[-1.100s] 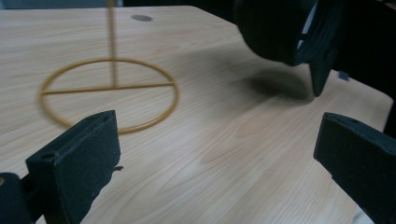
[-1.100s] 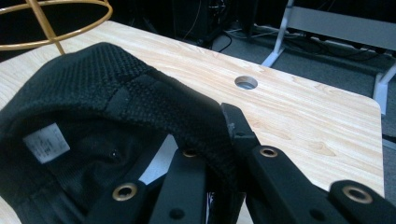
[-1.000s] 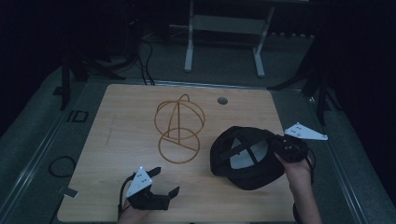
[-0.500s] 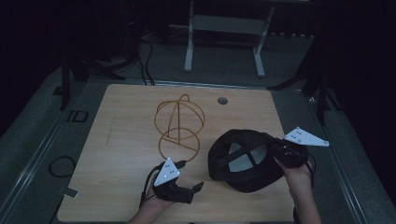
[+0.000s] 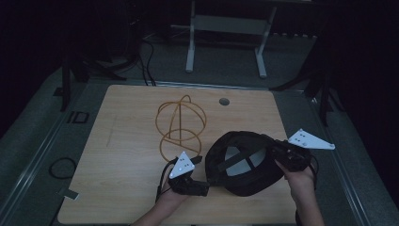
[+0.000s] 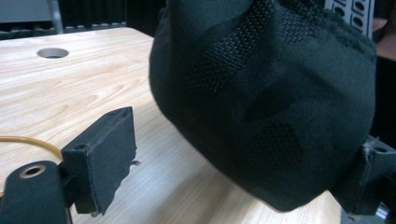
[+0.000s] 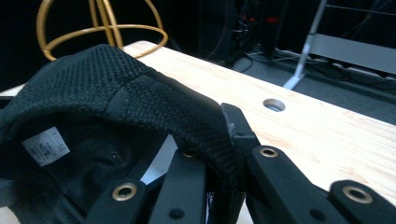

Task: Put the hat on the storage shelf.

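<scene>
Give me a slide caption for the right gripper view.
Right gripper clamps the black mesh cap's rim above the light wooden table, gold wire stand behind.

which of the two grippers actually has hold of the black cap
The right gripper: its jaws are clamped on the black cap's rim. The left gripper is open, its jaws standing either side of the cap's other edge, not yet closed.

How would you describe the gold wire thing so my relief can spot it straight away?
Start from the wooden table and its round hole near the far edge. Just left of that hole and nearer the person stands the gold wire frame, made of thin open hoops. Unlike the solid black cap beside it, you can see straight through it.
</scene>
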The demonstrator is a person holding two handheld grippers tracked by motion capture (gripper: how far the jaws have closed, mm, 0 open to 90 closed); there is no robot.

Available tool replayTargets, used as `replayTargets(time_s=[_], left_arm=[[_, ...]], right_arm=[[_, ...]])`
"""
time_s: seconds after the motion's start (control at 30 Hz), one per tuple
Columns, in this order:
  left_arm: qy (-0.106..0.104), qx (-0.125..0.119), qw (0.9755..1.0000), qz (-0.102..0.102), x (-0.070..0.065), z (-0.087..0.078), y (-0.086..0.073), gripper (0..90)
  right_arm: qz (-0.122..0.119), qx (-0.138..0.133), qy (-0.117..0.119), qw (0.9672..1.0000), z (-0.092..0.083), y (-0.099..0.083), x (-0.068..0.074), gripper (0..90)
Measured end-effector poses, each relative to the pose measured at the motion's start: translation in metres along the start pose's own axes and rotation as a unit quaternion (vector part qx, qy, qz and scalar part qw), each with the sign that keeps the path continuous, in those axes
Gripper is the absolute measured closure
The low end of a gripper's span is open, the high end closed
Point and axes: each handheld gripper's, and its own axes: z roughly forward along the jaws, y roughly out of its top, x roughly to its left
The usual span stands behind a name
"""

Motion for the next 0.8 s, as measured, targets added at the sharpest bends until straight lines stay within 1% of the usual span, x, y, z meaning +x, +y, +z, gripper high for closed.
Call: replayTargets(time_s=[0.03,0.07,0.1,0.13,0.17,0.2,0.23,0.27,0.3,0.33,0.37,0.4,0.43,0.47,0.5,0.57,0.6,0.63,0.67,0.7,0.77,0.8], left_arm=[[0.003,0.001,1.0,-0.001,0.001,0.0,0.001,13.1],[0.0,-0.003,1.0,-0.003,0.002,0.0,0.002,14.7],[0.0,-0.003,1.0,-0.003,0.002,0.0,0.002,14.7],[0.002,-0.004,1.0,-0.002,0.003,0.0,0.004,14.9],[0.001,-0.008,1.0,-0.001,0.004,0.0,0.005,14.9],[0.006,-0.011,0.9999,-0.003,0.004,-0.001,0.006,17.8],[0.006,-0.014,0.9999,-0.007,0.006,-0.001,0.007,23.1],[0.007,-0.02,0.9997,-0.013,0.007,-0.002,0.008,23.1],[0.01,-0.025,0.9995,-0.016,0.007,-0.003,0.01,24.6],[0.011,-0.031,0.9993,-0.017,0.007,-0.004,0.011,32.5],[0.02,-0.034,0.9991,-0.017,0.007,-0.004,0.012,41.7],[0.026,-0.032,0.9989,-0.021,0.007,-0.005,0.014,55.8],[0.031,-0.027,0.9989,-0.02,0.007,-0.004,0.015,58.4],[0.041,-0.03,0.9986,-0.014,0.006,-0.005,0.015,58.4],[0.045,-0.033,0.9984,-0.01,0.006,-0.005,0.015,62.4],[0.057,-0.037,0.9977,-0.006,0.007,-0.006,0.015,74.5],[0.058,-0.039,0.9975,-0.01,0.008,-0.006,0.015,74.5],[0.061,-0.038,0.9974,-0.008,0.008,-0.007,0.015,78.5],[0.071,-0.039,0.9967,-0.005,0.008,-0.007,0.016,85.8],[0.069,-0.042,0.9967,-0.007,0.008,-0.007,0.017,85.8],[0.071,-0.04,0.9966,-0.01,0.008,-0.008,0.02,87.6],[0.066,-0.037,0.9971,-0.009,0.008,-0.008,0.022,87.8]], right_arm=[[-0.001,-0.002,0.003,1.0,-0.001,0.0,0.001,87.7],[-0.001,-0.003,0.011,0.9999,-0.002,0.0,0.001,87.6],[-0.001,-0.003,0.011,0.9999,-0.002,0.0,0.001,87.6],[-0.002,-0.01,0.02,0.9997,-0.004,-0.001,0.002,87.6],[-0.002,-0.01,0.02,0.9997,-0.004,-0.001,0.002,87.6],[-0.004,-0.017,0.027,0.9995,-0.006,-0.001,0.004,87.7],[-0.006,-0.022,0.028,0.9994,-0.007,-0.002,0.005,87.7],[-0.006,-0.022,0.028,0.9994,-0.007,-0.002,0.005,87.7],[-0.009,-0.024,0.033,0.9991,-0.008,-0.002,0.006,87.7],[-0.011,-0.023,0.033,0.9991,-0.008,-0.002,0.007,87.6],[-0.018,-0.019,0.029,0.9992,-0.008,-0.002,0.008,87.7],[-0.022,-0.014,0.03,0.9992,-0.008,-0.004,0.01,87.6],[-0.021,-0.012,0.03,0.9993,-0.008,-0.005,0.011,87.6],[-0.021,-0.012,0.03,0.9993,-0.008,-0.005,0.011,87.6],[-0.022,-0.008,0.028,0.9993,-0.008,-0.006,0.012,87.6],[-0.016,-0.003,0.03,0.9994,-0.01,-0.009,0.012,87.6],[-0.015,0.001,0.027,0.9995,-0.01,-0.012,0.013,87.5],[-0.013,0.005,0.027,0.9995,-0.011,-0.015,0.014,87.5],[-0.014,0.015,0.026,0.9995,-0.011,-0.021,0.016,87.5],[-0.014,0.015,0.026,0.9995,-0.011,-0.021,0.016,87.5],[-0.015,0.025,0.026,0.9992,-0.01,-0.028,0.018,87.5],[-0.014,0.028,0.026,0.9992,-0.011,-0.031,0.019,87.4]])
